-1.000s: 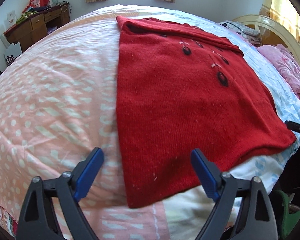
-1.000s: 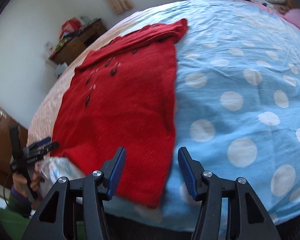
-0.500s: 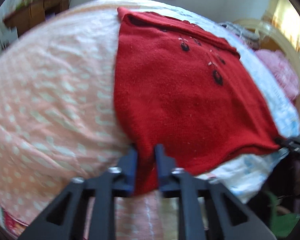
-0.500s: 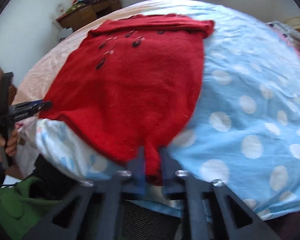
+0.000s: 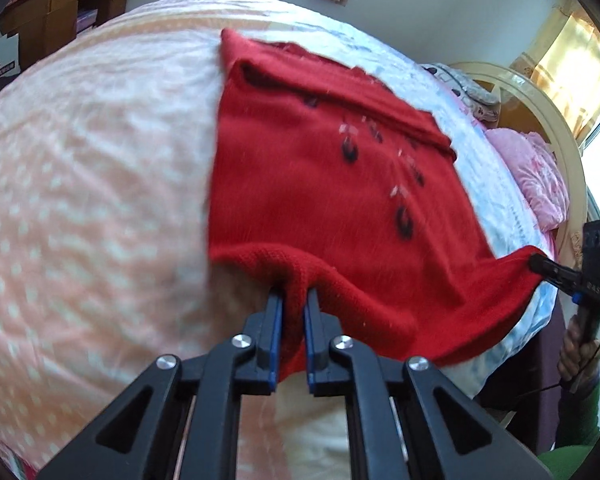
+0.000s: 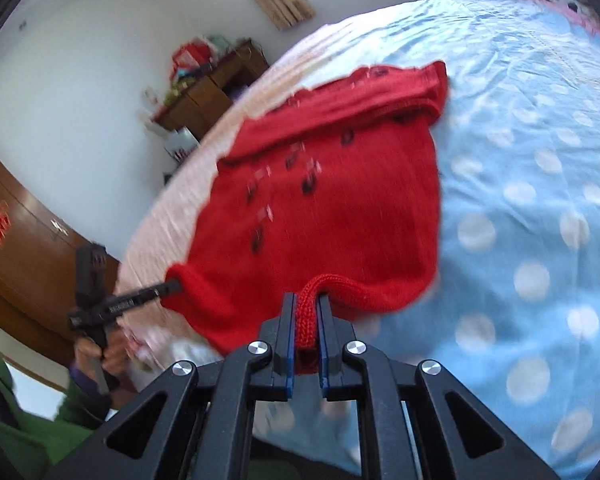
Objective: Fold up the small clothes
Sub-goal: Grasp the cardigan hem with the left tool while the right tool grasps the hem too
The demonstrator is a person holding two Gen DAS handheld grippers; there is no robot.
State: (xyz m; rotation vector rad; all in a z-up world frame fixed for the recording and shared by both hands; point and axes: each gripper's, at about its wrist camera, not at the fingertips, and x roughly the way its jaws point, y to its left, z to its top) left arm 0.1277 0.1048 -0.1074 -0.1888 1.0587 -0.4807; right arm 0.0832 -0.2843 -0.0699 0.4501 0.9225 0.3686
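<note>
Spread over the bed [image 5: 80,184], the red sweater [image 5: 324,208] is gripped at its near hem corners by left claw [image 5: 293,312] and right claw [image 6: 305,312], each clamped on cloth, presumably so the hem can be carried toward the collar.

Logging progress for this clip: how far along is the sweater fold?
Done: sleeves look tucked in at the far end of the red sweater. In hand: left gripper and right gripper each pinch a hem corner, lifted off the bed. Left: carrying the hem toward the collar.
</note>
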